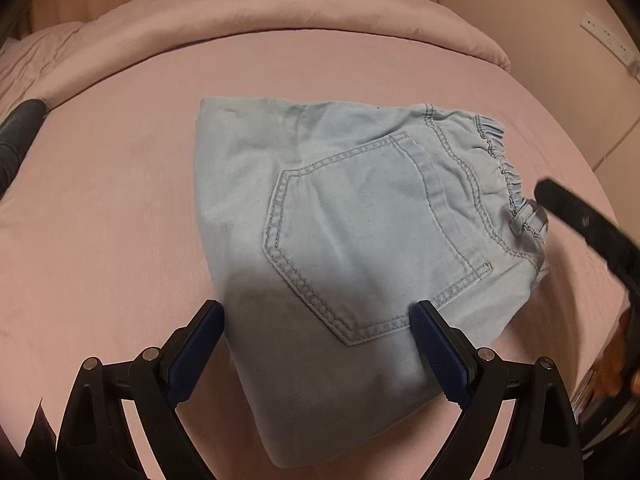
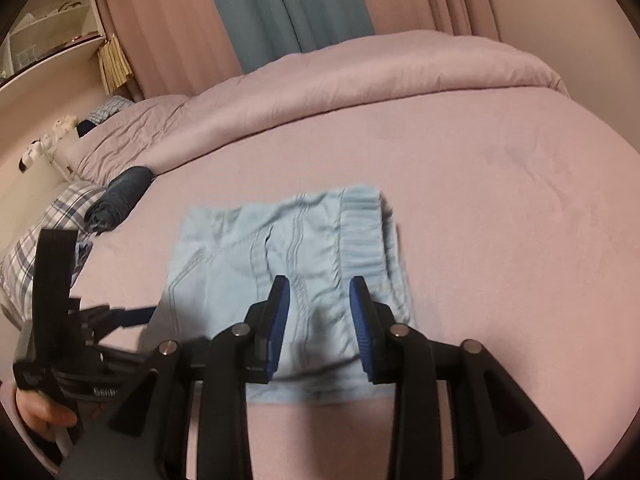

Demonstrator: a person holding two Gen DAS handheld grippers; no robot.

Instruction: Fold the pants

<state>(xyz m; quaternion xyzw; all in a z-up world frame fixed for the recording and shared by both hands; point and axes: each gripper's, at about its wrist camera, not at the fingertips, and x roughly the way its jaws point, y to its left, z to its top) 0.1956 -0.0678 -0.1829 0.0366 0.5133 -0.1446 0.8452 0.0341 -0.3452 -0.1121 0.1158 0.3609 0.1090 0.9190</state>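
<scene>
At left we see a dark rolled garment (image 2: 126, 190) beside a plaid pillow (image 2: 60, 216). Mid-bed (image 2: 500, 208), folded pale-blue pants (image 1: 360, 216) lie flat, bare sheet around every edge. Our left gripper (image 1: 316, 320) is released; our right gripper (image 2: 320, 292) is released, nothing grasped.

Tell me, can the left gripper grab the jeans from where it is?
Probably yes. The left gripper is open right over the folded jeans, and nothing sits between its fingers and the cloth.
</scene>
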